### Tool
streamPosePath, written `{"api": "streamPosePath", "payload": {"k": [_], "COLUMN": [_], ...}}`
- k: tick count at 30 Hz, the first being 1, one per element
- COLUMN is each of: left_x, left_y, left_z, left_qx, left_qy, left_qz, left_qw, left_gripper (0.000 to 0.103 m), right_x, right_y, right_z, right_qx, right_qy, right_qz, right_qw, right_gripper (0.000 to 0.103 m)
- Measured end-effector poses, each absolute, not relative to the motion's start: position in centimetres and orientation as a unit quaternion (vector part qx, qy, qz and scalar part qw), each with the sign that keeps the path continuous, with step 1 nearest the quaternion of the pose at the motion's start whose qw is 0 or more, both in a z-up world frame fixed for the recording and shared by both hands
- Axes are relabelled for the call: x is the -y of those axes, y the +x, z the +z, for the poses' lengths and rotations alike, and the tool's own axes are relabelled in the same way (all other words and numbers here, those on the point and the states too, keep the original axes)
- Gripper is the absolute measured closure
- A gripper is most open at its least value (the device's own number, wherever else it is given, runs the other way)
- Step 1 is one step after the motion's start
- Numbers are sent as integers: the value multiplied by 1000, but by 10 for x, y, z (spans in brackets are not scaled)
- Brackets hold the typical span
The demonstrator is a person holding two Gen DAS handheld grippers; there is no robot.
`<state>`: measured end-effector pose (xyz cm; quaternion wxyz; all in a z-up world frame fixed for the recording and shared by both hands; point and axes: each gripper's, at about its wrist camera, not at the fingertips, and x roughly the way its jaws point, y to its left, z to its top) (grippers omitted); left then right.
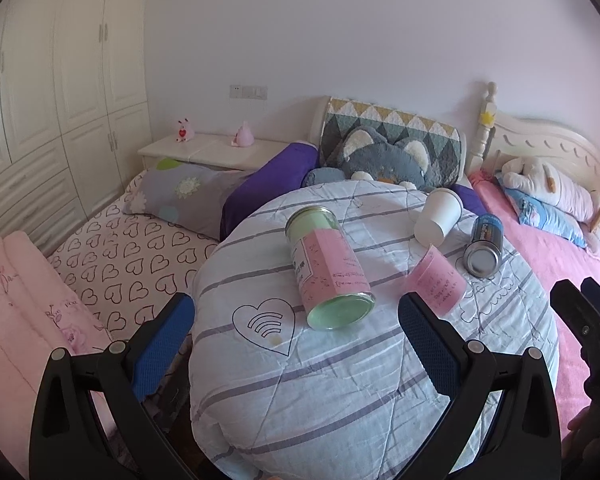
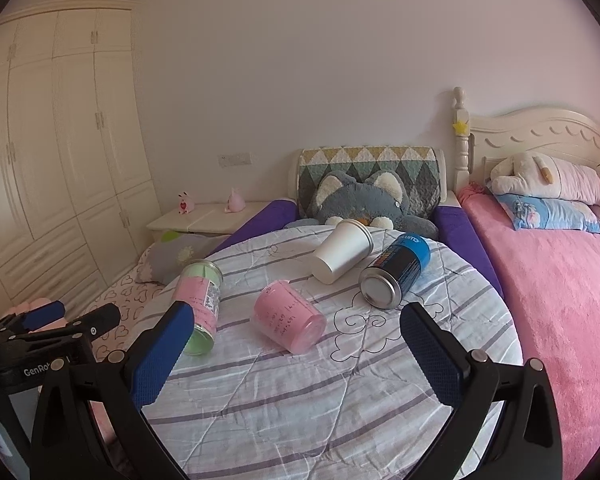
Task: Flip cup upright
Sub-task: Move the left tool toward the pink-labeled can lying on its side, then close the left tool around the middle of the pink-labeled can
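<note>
Left wrist view is showing the left gripper (image 1: 296, 316) hovering with its blue-padded fingers (image 1: 162, 346) spread wide and nothing between them, above a striped quilt (image 1: 340, 392) folded into a rounded mound on the bed. Four containers are lying on their sides on that quilt. A tall green jar (image 1: 329, 267) with a pink label is lying nearest, its base pointing toward the camera. A white paper cup (image 1: 438, 216) is resting farther back to the right, its bottom facing the camera and its rim pointing toward a grey cat plush (image 1: 384, 160). Beside the cup a blue-topped metal can (image 1: 485, 246) is lying, and a small pink cup (image 1: 438, 280) is lying in front of both.

Right wrist view is showing the right gripper (image 2: 296, 332) likewise held wide apart and gripping nothing, hanging over the near part of the quilt. The pink cup (image 2: 289, 322) is lying just ahead of it, apart from the pads, with the white paper cup (image 2: 342, 256) and the can (image 2: 396, 270) behind. The left gripper (image 2: 56, 320) is showing at the left edge.
</note>
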<state>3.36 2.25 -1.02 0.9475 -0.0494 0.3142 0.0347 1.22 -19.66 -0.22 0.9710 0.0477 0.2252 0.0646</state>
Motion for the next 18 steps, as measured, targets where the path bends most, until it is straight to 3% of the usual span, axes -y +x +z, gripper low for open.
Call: {"api": "streamPosePath", "payload": {"k": [18], "left_x": [-14], "left_y": [136], "left_z": [-50], "left_qx": [-417], "left_qy": [-93], "left_qz": [14], "left_qw": [904], "left_gripper": [0], "right_x": [205], "right_y": [70], "right_z": [-23], "right_qx": [-260], "right_qy": [42], "right_qz": [63], "right_qw": [963], "right_gripper": [0]}}
